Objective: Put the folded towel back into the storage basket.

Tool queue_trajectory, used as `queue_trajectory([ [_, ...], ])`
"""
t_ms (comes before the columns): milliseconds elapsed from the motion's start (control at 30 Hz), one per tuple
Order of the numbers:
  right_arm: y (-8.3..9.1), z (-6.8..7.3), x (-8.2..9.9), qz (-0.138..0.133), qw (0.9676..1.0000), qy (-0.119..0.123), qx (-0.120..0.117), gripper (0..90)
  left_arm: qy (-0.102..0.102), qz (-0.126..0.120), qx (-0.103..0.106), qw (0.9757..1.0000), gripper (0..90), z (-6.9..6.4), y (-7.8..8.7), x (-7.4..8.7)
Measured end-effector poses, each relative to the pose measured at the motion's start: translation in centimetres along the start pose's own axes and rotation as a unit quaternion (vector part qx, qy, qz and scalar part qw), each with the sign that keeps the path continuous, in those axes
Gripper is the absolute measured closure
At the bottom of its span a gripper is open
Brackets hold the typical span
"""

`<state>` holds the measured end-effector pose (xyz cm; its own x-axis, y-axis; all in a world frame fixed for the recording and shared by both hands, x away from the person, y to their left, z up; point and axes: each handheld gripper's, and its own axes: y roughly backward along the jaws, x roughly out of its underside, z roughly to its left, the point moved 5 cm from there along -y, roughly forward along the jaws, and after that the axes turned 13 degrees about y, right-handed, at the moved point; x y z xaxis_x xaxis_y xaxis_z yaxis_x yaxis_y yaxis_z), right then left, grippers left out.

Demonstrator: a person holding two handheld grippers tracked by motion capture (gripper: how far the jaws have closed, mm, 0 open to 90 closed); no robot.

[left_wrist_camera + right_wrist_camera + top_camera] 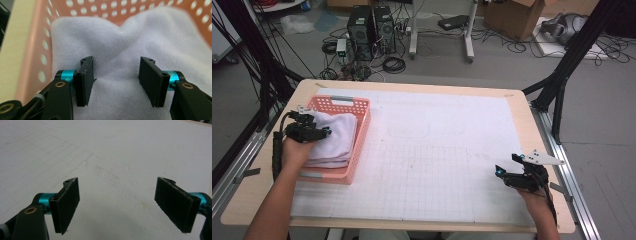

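So no readable writing or brand marks anywhere that I can make out, the two black computer towers (372, 31) on the floor behind the table are too small and fuzzy to read, and the cardboard box (517, 17) back there looks blank from here. Counting stuff: one pink plastic basket (362, 131) with holes in its walls, sitting at the left side of the table (522, 125), and inside it a folded white towel (339, 137), looking like a stack of maybe two or three layers, though I honestly can't tell if that's one towel or several. The table is wearing a white gridded mat (437, 165) with nothing else lying on it. Two grippers, one per hand. The left gripper (323, 132) is reaching over the near-left corner of the basket, the forearm coming up from the bottom edge, and it's hovering right on top of the towel (115, 50); in the left gripper view its jaws are standing partly apart with towel fabric lying between and below them, not being pinched as far as I can see. The right gripper (499, 170) is sitting low over the mat (112, 157) at the right side, well apart from the basket, pointing left across the table, jaws spread wide with nothing but bare mat between them.
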<state>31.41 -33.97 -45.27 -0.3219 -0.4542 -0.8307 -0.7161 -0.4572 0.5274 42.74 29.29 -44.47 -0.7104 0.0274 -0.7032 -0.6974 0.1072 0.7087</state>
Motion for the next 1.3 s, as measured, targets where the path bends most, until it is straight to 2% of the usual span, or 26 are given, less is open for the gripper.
queue_trajectory([
  [100,0.1,0.0,0.0,-0.001,1.0000,0.002,0.000,19.1,0.003,0.007,-0.005,1.0000,45.6,-0.1,0.0,-0.2],
  [167,0.1,-0.1,-0.1,-0.002,1.0000,0.002,0.001,19.1,0.020,-0.004,-0.002,0.9998,45.4,-0.1,0.2,-0.5],
  [233,0.2,-0.1,-0.1,-0.005,1.0000,0.002,0.001,19.1,0.041,-0.028,0.032,0.9982,40.5,-0.3,0.8,-0.9],
  [267,0.3,0.0,-0.1,-0.004,1.0000,0.000,0.000,19.1,0.047,-0.043,0.053,0.9965,39.5,-0.4,1.2,-1.1],
  [300,0.3,-0.1,-0.1,-0.004,1.0000,-0.001,0.001,19.1,0.047,-0.063,0.069,0.9945,39.6,-0.6,1.7,-1.4],
  [333,0.3,-0.2,-0.1,-0.005,1.0000,0.001,0.002,19.1,0.047,-0.091,0.083,0.9913,39.5,-0.8,2.5,-1.8],
  [367,0.3,-0.2,-0.1,-0.004,1.0000,0.000,0.002,19.1,0.048,-0.108,0.093,0.9887,38.8,-0.9,3.0,-2.0],
  [400,0.3,-0.2,-0.1,-0.005,1.0000,0.002,0.003,19.1,0.058,-0.125,0.110,0.9843,37.4,-1.0,3.7,-2.2],
  [433,0.3,-0.1,-0.2,-0.004,1.0000,0.001,0.003,19.1,0.071,-0.137,0.126,0.9799,34.7,-1.2,4.2,-2.4],
  [467,0.3,-0.1,-0.2,-0.005,1.0000,0.003,0.003,19.1,0.077,-0.148,0.136,0.9766,31.8,-1.4,4.7,-2.5],
  [600,0.3,0.0,-0.3,-0.008,1.0000,0.003,0.004,19.1,0.077,-0.185,0.172,0.9645,26.4,-2.4,6.3,-2.6],
  [667,0.3,0.0,-0.3,-0.008,1.0000,0.002,0.004,19.1,0.076,-0.198,0.174,0.9617,20.0,-2.8,6.9,-2.5],
  [700,0.3,0.0,-0.3,-0.008,1.0000,0.003,0.005,19.1,0.070,-0.199,0.177,0.9613,18.8,-3.1,7.2,-2.3],
  [767,0.3,0.0,-0.4,-0.009,0.9999,0.002,0.005,19.1,0.057,-0.196,0.179,0.9624,19.9,-3.7,7.5,-2.1],
  [800,0.4,0.0,-0.4,-0.013,0.9999,0.003,0.008,19.1,0.054,-0.198,0.186,0.9609,20.6,-4.1,7.7,-2.0],
  [867,0.4,0.0,-0.5,-0.019,0.9998,0.000,0.006,19.1,0.047,-0.207,0.205,0.9554,21.0,-5.2,8.4,-1.8],
  [967,0.3,0.0,-0.5,-0.019,0.9998,-0.001,0.006,19.1,0.027,-0.222,0.241,0.9445,20.8,-7.2,9.6,-1.6],
  [1033,0.3,0.1,-0.5,-0.017,0.9998,0.000,0.005,19.1,0.009,-0.225,0.259,0.9391,21.4,-8.7,10.1,-1.3],
  [1067,0.3,0.0,-0.5,-0.019,0.9998,0.002,0.006,19.1,0.009,-0.225,0.259,0.9391,21.4,-8.7,10.1,-1.3],
  [1100,0.3,0.0,-0.5,-0.020,0.9998,0.003,0.006,19.1,0.007,-0.229,0.278,0.9329,21.4,-9.8,10.4,-1.1],
  [1167,0.4,0.0,-0.6,-0.022,0.9997,0.003,0.007,19.1,-0.005,-0.226,0.296,0.9279,21.5,-11.0,10.7,-0.8],
  [1233,0.3,0.0,-0.6,-0.022,0.9997,0.003,0.007,19.1,-0.013,-0.224,0.305,0.9253,21.6,-12.0,10.6,-0.5],
  [1300,0.2,0.1,-0.6,-0.021,0.9998,0.004,0.006,19.1,-0.016,-0.223,0.319,0.9212,21.7,-13.1,10.5,-0.3],
])
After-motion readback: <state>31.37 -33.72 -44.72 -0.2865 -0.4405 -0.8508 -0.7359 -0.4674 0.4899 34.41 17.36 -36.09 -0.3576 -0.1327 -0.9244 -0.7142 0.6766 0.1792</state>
